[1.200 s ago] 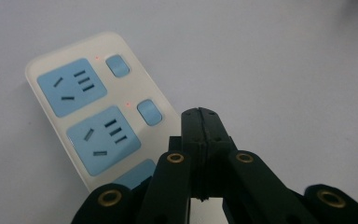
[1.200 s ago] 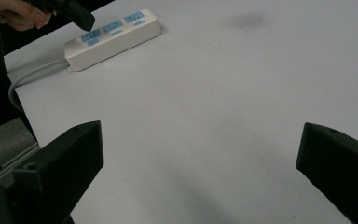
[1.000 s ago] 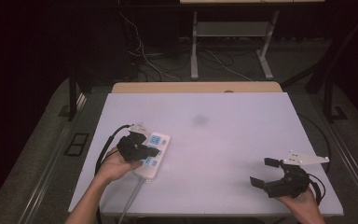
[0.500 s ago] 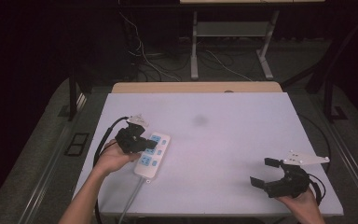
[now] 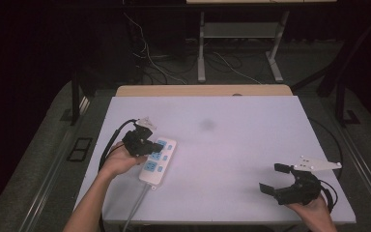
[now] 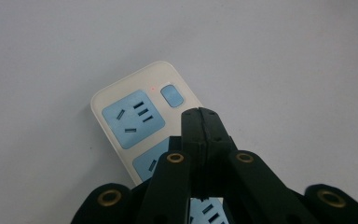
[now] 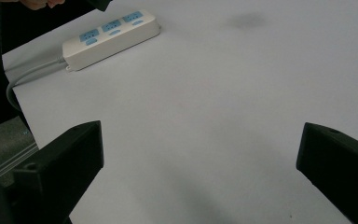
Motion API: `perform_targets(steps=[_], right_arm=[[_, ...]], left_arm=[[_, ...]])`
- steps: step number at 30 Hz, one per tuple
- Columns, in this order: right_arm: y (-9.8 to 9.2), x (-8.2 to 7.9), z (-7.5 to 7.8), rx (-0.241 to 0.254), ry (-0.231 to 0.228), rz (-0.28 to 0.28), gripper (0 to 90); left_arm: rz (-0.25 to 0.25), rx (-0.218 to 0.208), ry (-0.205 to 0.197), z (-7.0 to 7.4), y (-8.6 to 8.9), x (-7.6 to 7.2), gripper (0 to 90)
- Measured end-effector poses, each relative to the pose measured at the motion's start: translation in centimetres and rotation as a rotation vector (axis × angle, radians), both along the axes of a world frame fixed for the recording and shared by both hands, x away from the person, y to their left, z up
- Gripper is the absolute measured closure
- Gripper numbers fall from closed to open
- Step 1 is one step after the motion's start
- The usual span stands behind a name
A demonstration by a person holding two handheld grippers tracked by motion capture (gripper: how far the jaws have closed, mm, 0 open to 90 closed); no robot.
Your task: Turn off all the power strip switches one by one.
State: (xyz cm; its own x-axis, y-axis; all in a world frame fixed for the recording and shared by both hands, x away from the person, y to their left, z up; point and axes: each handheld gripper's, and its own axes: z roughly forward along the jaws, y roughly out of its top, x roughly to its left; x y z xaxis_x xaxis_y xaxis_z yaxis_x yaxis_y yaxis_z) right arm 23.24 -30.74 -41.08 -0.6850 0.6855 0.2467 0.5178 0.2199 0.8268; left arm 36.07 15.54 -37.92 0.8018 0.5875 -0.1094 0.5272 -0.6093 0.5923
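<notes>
A: What is lying on the matte white table (image 5: pixel 232 145)?

B: A glossy, round-cornered white power strip (image 5: pixel 158 160) with pale-blue sockets is lying near its left edge.

A: And the tongs?

B: The left gripper (image 6: pixel 200 116) is hovering over it, black jaws pressed together, empty. The right gripper (image 5: pixel 276 178) is resting wide open, well apart.
</notes>
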Motion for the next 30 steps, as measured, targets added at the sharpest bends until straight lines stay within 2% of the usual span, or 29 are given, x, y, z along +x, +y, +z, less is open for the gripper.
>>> perform_targets(steps=[13,30], right_arm=[[0.0,0.0,0.0,-0.004,0.003,0.005,0.5],[0.0,0.0,-0.1,-0.008,0.006,0.010,0.5]], left_arm=[[-0.019,0.010,0.030,-1.2,-0.8,0.4,89.1],[-0.050,0.054,0.061,-2.2,-1.8,0.6,88.0]])
